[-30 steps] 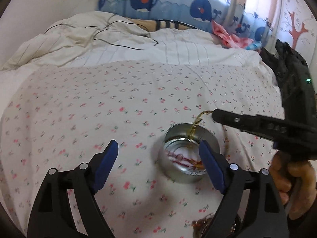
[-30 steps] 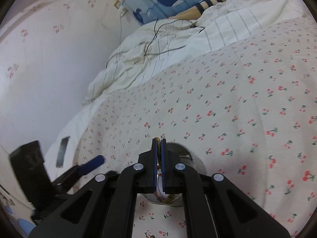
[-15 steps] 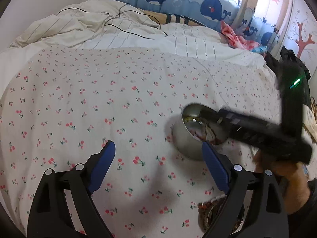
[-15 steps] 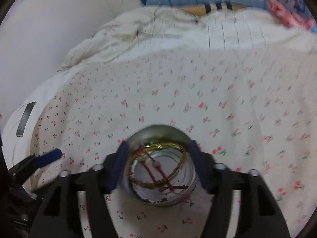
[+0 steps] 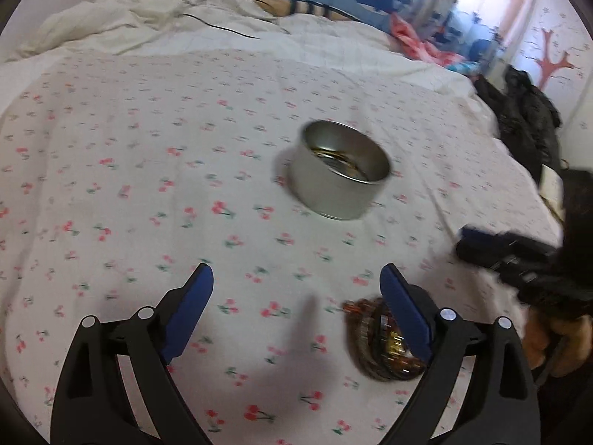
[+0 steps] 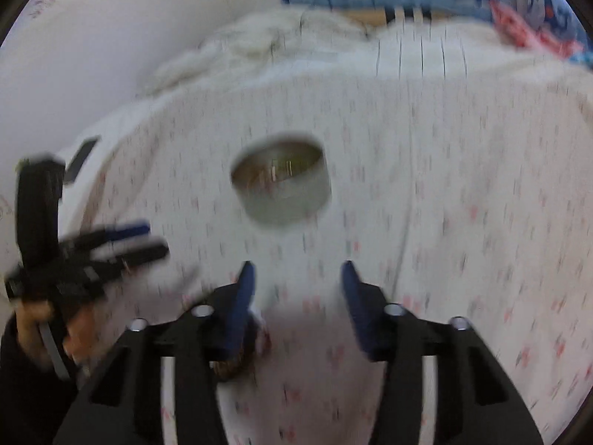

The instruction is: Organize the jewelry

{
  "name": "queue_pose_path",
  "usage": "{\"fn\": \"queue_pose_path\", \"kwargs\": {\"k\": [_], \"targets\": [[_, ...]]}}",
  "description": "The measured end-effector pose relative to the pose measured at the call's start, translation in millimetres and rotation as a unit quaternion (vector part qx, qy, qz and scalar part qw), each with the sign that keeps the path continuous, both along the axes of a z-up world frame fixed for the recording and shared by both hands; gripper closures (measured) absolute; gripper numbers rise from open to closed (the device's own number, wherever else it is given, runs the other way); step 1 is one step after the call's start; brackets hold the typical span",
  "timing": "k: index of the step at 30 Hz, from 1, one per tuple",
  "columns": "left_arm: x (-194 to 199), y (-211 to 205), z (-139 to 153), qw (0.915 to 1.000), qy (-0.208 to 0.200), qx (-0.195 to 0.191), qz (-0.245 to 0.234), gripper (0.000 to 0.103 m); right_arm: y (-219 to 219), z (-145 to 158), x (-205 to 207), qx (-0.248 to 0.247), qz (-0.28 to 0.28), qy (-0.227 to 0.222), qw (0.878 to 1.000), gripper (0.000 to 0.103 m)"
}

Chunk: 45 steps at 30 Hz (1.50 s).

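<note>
Left gripper [image 5: 296,289]: jaws wide, nothing between the pads, only cherry-print bedsheet [image 5: 148,170] under the gap. A pile of bracelets [image 5: 374,341] lies on the sheet just beside the right-hand pad, partly hidden behind that finger.

Right gripper [image 6: 296,278]: jaws apart and closing, empty; sheet shows through the gap. View blurred. A dark clump low behind its left finger is likely the same pile; cannot confirm.

Tin [image 5: 339,170]: round, metal, open, upright on the sheet, farther out than both grippers, well apart from the pile. Gold chain and some red cord visible inside it.

Judgement: next step is picking from the pile for the tin. To do it well:
- shift the left gripper right so the pile sits centred in the gap, not against one pad;
- come down steeply; the bedding is soft and will sink;
- close on one piece, lift slowly in case strands are tangled;
- release over the tin's mouth, low, without nudging the rim.

Far side: rumpled white duvet [image 5: 155,18].
</note>
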<state>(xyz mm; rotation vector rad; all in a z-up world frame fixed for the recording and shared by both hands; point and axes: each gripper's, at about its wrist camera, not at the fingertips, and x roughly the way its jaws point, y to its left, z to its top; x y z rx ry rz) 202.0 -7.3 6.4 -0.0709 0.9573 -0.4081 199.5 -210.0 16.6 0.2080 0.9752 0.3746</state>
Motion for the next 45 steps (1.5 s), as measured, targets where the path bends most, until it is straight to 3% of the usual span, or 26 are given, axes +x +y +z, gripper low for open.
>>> {"fn": "queue_pose_path", "kwargs": {"k": [2, 10, 19, 22, 27, 34, 40, 45], "targets": [[-1, 0, -1, 1.0, -0.001, 0.004, 0.004, 0.016, 2, -6, 3, 0.021, 0.016, 0.013, 1.0, 0.067], [11, 19, -8, 0.9982, 0.022, -0.014, 0.053, 0.015, 23, -16, -1, 0.021, 0.056, 0.025, 0.998, 0.071], [12, 10, -8, 0.9988, 0.018, 0.003, 0.045, 0.014, 35, -26, 0, 0.016, 0.076, 0.039, 0.996, 0.091], [13, 10, -8, 0.9989, 0.017, 0.003, 0.045, 0.013, 33, -24, -1, 0.014, 0.076, 0.032, 0.997, 0.093], [12, 10, -7, 0.9991, 0.018, 0.003, 0.038, 0.013, 17, -8, 0, 0.056, 0.059, 0.017, 0.997, 0.094], [0, -23, -12, 0.9975, 0.025, 0.035, -0.056, 0.013, -30, 7, 7, 0.074, -0.014, -0.001, 0.997, 0.094], [-28, -58, -13, 0.9835, -0.02, 0.1, -0.149, 0.013, -55, -1, 14, 0.057, -0.068, 0.017, 0.996, 0.094], [-40, -66, -12, 0.9778, -0.031, 0.105, -0.179, 0.013, -59, -9, 16, 0.054, -0.074, 0.03, 0.995, 0.094]]}}
